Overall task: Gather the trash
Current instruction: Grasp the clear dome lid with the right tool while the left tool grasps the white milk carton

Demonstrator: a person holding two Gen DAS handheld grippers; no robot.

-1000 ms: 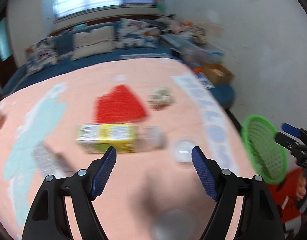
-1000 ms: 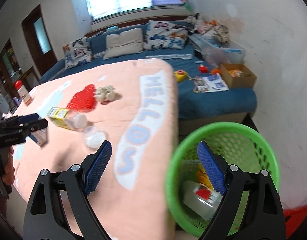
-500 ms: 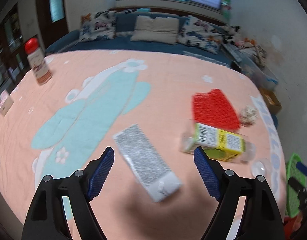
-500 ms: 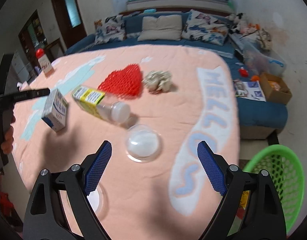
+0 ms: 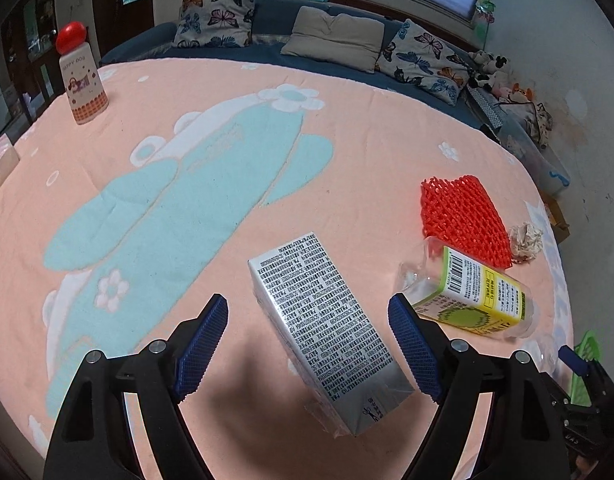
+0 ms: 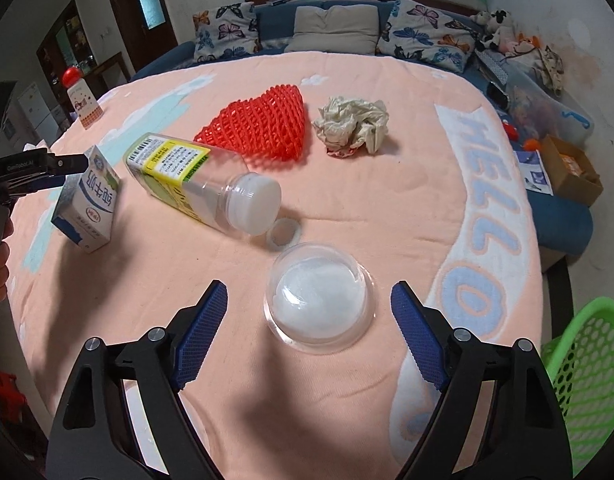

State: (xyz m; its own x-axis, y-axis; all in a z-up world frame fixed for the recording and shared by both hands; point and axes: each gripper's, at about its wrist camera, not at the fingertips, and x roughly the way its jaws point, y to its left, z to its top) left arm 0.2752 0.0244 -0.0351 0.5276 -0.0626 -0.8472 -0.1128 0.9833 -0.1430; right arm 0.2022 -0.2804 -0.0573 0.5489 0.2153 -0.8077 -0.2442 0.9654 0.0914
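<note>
One milk carton (image 5: pixel 323 332) between the unclenched left gripper (image 5: pixel 308 346), one clear dome lid (image 6: pixel 319 307) between the closing, not touching right gripper (image 6: pixel 309 340), one bottle (image 6: pixel 203 184), one red net (image 6: pixel 259 126), one crumpled paper (image 6: pixel 351 124) mid-blanket (image 6: pixel 387 200), one green basket (image 6: pixel 583 376) past the right edge.

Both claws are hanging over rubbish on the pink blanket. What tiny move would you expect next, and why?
Probably the left gripper lowers onto the silver printed milk carton, which lies between its open fingers untouched. The right gripper, jaws closing, likewise brackets the clear plastic dome lid.
</note>
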